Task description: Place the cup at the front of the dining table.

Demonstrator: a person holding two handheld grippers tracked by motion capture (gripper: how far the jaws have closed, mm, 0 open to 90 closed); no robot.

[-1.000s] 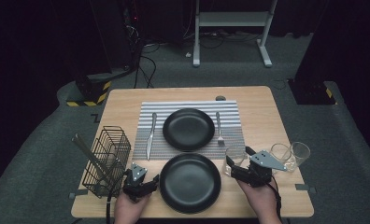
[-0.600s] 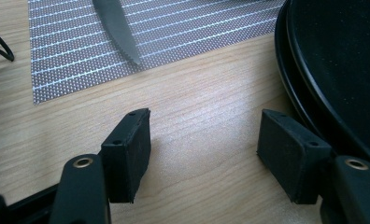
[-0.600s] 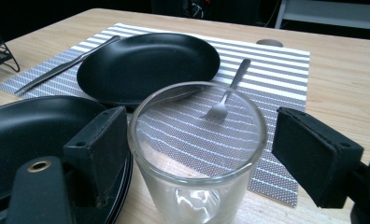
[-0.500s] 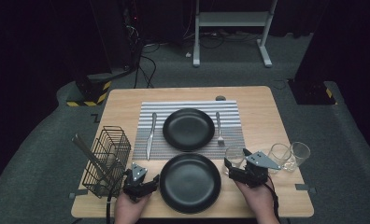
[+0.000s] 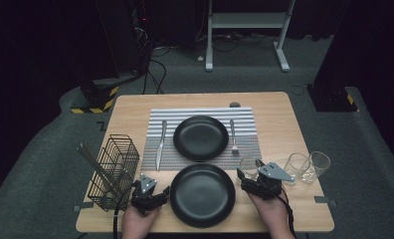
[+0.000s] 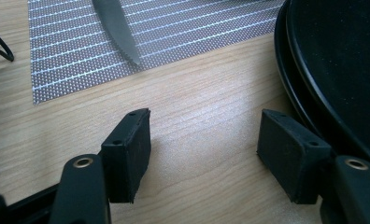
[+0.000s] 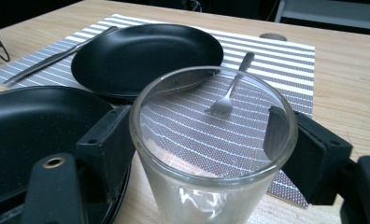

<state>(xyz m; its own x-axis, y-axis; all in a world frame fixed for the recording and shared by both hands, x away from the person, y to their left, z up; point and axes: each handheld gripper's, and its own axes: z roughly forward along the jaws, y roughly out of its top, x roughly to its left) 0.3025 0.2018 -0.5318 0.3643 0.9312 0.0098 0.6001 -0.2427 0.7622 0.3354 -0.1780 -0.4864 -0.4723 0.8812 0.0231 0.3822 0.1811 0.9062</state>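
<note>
Seen from above at a wooden table (image 5: pixel 279 124): right claw (image 5: pixel 248 175) set around a clear drinking glass (image 5: pixel 248 166), just right of the near black plate (image 5: pixel 202 194). In the right gripper view, glass (image 7: pixel 211 149) upright between the two black jaws, left pad against its wall, right pad at the opposite wall behind the rim; hard to tell whether pressed tight or merely touching. Two more glasses (image 5: pixel 308 166) further right, side by side, close to the gripped one yet apart from it. Left claw (image 5: pixel 157 195) low at the near plate's left edge, jaws wide apart on bare wood with nothing between them; in the left gripper view, plate rim (image 6: pixel 314 93) just beside the right-hand jaw, knife tip (image 6: pixel 122 35) on the striped placemat (image 6: pixel 71 56) ahead. Beyond, a second black plate (image 5: pixel 201 138) centred on the placemat, knife (image 5: pixel 160 144) to its left, fork (image 5: pixel 233 135) to its right. Black wire cutlery basket (image 5: pixel 115 169) at the table's left, just beside the left claw.
</note>
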